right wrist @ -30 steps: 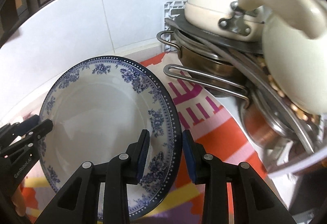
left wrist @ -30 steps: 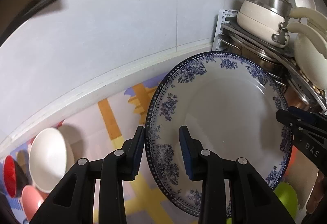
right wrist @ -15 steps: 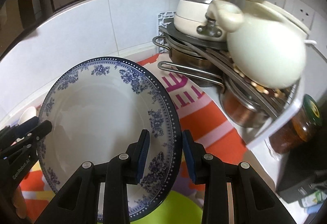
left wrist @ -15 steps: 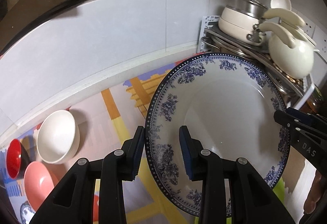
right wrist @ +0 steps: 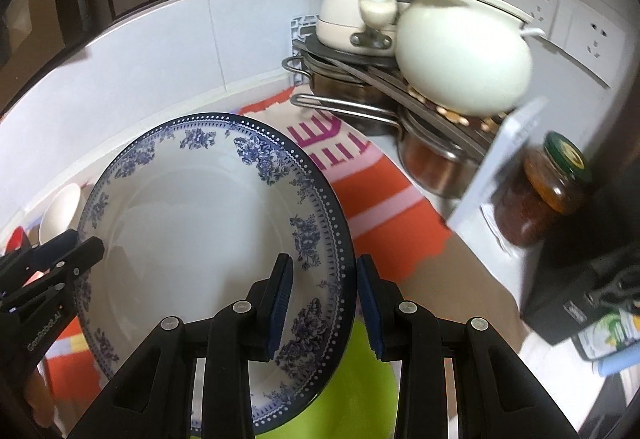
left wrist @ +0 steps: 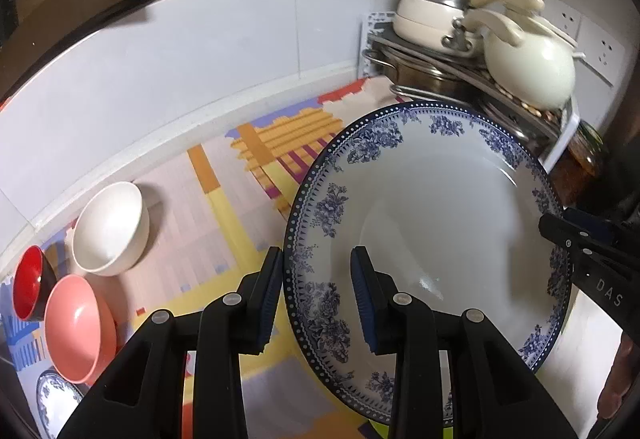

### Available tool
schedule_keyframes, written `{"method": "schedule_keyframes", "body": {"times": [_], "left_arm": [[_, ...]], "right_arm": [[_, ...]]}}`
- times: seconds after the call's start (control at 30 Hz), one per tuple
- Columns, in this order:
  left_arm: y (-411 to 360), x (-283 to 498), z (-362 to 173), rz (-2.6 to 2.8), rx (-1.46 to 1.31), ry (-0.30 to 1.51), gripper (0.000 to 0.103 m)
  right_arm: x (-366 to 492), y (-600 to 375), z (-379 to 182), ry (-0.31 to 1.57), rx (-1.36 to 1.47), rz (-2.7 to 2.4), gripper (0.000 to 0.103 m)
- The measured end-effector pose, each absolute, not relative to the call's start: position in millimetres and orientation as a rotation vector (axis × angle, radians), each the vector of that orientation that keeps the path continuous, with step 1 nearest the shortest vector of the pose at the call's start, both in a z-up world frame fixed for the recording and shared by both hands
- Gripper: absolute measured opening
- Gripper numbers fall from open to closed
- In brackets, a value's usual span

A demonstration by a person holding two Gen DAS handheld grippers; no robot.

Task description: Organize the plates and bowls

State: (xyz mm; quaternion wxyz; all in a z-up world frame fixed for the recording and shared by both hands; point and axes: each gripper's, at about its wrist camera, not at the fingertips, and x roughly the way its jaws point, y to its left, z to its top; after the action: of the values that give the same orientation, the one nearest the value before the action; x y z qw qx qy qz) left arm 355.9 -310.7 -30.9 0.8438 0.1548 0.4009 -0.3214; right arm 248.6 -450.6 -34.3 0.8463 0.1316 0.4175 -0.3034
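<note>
Your left tool [left wrist: 316,297] and right tool [right wrist: 322,297] each clamp an opposite rim of the blue-patterned plate [left wrist: 432,207], holding it tilted above the counter [left wrist: 192,199]. Beyond on the left stand a pink bowl [left wrist: 78,329], a white bowl [left wrist: 110,229] and a red bowl [left wrist: 28,283]; pots [left wrist: 436,19] crowd the far corner.

A bench [left wrist: 592,343] against the pale tiled wall is covered by a bright patchwork-patterned mat [left wrist: 224,223]. On the mat stand a white ceramic bowl [left wrist: 108,229], a pink bowl [left wrist: 76,329] and a red-lined dark bowl [left wrist: 28,283], close together. A brown-filled glass jar with a green lid [right wrist: 548,191] stands at the bench's far corner.
</note>
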Motion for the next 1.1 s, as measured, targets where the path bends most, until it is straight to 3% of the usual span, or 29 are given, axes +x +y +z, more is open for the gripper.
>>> {"method": "schedule_keyframes", "body": {"times": [1.1], "left_arm": [[-319, 300, -103, -0.696, 0.439, 1.023, 0.034]], "right_arm": [[187, -451, -88, 1.03, 0.348, -0.674, 0.034]]}}
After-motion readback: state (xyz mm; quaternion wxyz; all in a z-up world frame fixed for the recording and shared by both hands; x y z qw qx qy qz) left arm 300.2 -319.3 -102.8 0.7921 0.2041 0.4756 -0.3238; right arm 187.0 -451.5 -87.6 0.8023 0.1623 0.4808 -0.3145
